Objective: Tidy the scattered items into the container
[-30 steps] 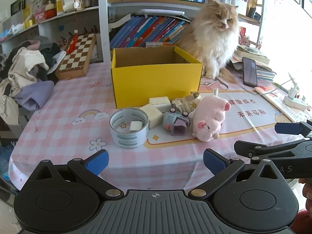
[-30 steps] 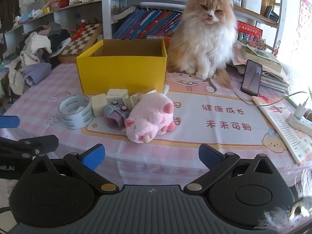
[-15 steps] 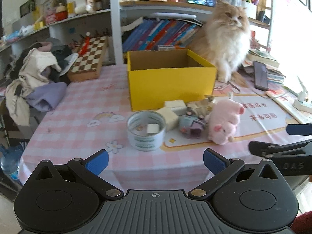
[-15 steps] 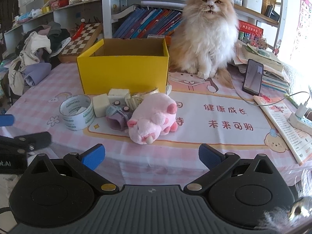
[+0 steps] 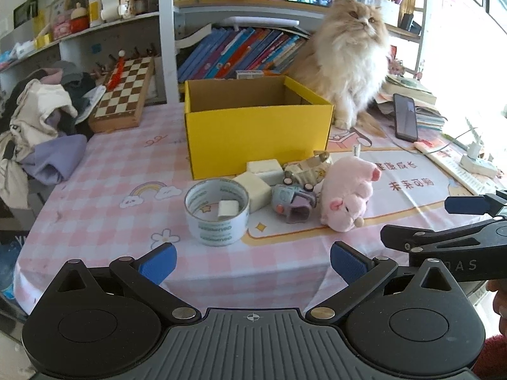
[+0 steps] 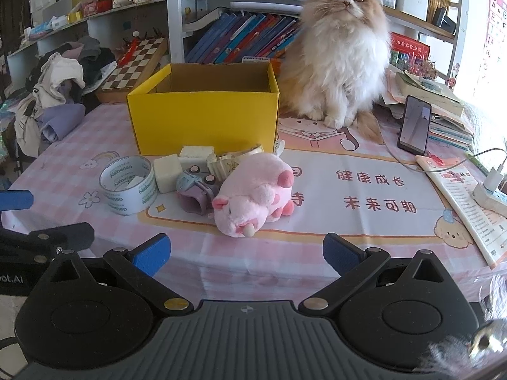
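An open yellow box (image 5: 256,133) (image 6: 206,120) stands on the pink checked tablecloth. In front of it lie a tape roll (image 5: 217,212) (image 6: 128,188), two white blocks (image 5: 253,186) (image 6: 168,172), a grey-purple toy (image 5: 294,202) (image 6: 195,194), a cream toy car (image 5: 307,167) (image 6: 231,161) and a pink plush pig (image 5: 348,198) (image 6: 253,194). My left gripper (image 5: 253,261) is open and empty, short of the tape roll. My right gripper (image 6: 247,253) is open and empty, short of the pig.
A fluffy orange cat (image 5: 351,63) (image 6: 342,60) sits right behind the box. A phone (image 6: 415,125), books and a power strip (image 6: 489,191) lie at the right. A chessboard (image 5: 125,91) and a clothes pile (image 5: 41,126) are at the left.
The left gripper's view has swung back and closed in a little on the items. The cat has raised its head. Both grippers stay open.
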`<state>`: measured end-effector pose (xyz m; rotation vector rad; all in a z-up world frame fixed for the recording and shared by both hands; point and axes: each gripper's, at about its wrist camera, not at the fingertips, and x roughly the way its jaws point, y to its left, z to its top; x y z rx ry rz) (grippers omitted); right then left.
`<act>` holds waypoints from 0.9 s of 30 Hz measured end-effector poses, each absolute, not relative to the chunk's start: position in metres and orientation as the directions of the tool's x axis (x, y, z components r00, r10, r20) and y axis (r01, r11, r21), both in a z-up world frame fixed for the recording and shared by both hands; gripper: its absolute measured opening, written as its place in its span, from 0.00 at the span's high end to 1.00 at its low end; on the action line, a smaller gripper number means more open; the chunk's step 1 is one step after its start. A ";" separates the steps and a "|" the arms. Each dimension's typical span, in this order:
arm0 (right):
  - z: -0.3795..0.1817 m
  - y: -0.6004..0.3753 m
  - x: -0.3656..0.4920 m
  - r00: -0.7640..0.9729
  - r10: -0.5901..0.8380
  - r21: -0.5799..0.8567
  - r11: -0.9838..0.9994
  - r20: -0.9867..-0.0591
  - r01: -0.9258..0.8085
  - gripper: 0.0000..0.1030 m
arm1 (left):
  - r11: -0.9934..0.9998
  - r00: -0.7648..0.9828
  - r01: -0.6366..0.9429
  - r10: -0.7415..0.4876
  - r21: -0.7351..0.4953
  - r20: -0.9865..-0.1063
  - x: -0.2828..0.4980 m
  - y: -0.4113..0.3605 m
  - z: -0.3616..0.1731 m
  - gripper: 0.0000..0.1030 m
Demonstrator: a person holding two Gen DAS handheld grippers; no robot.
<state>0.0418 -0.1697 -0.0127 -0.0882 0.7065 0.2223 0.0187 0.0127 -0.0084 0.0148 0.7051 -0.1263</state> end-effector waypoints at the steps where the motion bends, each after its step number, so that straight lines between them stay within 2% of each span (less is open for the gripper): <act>1: -0.013 -0.170 0.042 0.738 0.171 -0.005 0.973 -0.653 -0.230 0.00 | 0.992 0.755 0.120 -0.112 -0.032 -0.646 0.019 0.013 -0.008 0.00; 27: -0.013 -0.169 0.047 0.737 0.145 -0.026 0.976 -0.660 -0.215 0.00 | 0.990 0.760 0.113 -0.137 -0.079 -0.635 0.025 0.021 -0.008 0.00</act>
